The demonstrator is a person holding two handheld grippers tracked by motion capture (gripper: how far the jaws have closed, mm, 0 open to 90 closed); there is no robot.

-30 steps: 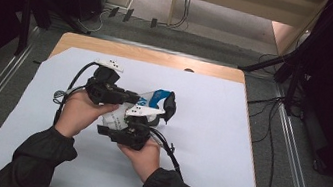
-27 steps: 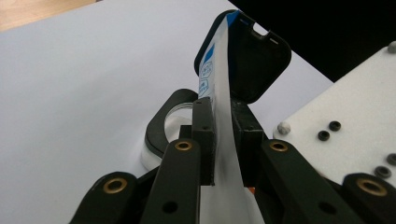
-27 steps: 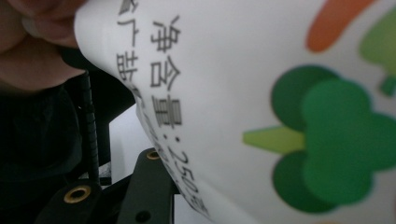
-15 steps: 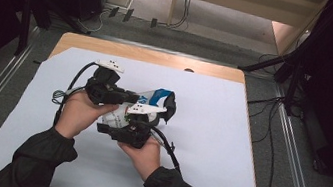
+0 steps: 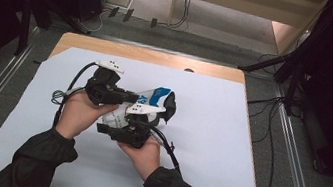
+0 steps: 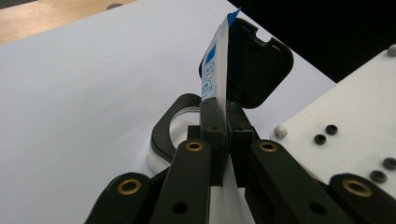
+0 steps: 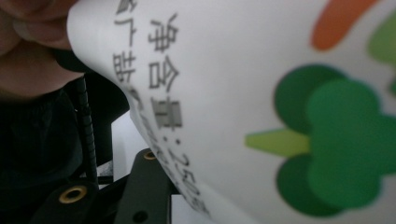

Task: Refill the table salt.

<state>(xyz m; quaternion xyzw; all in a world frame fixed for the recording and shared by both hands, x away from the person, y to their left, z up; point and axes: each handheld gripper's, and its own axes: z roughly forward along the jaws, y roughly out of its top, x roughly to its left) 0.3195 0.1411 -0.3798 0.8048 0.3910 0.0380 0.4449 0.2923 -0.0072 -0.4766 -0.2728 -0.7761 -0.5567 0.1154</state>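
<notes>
Pouch [image 6: 215, 70] edge pinched between left gripper [image 6: 223, 122] jaws

So the high view sits above the person's side and looks forward and down over the whole table [image 5: 207, 79], fairly far off. The left gripper view looks along its own jaws, right up against the white and blue packet [image 6: 215, 70]. The right gripper view is jammed against that same packet [image 7: 261, 93], print blurry.

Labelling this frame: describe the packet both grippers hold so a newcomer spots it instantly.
On the white sheet covering the table, between the two hands, is the packet. It is a flat white pouch with a blue band, pinched by the left gripper, beside a black hinged lid.
</notes>
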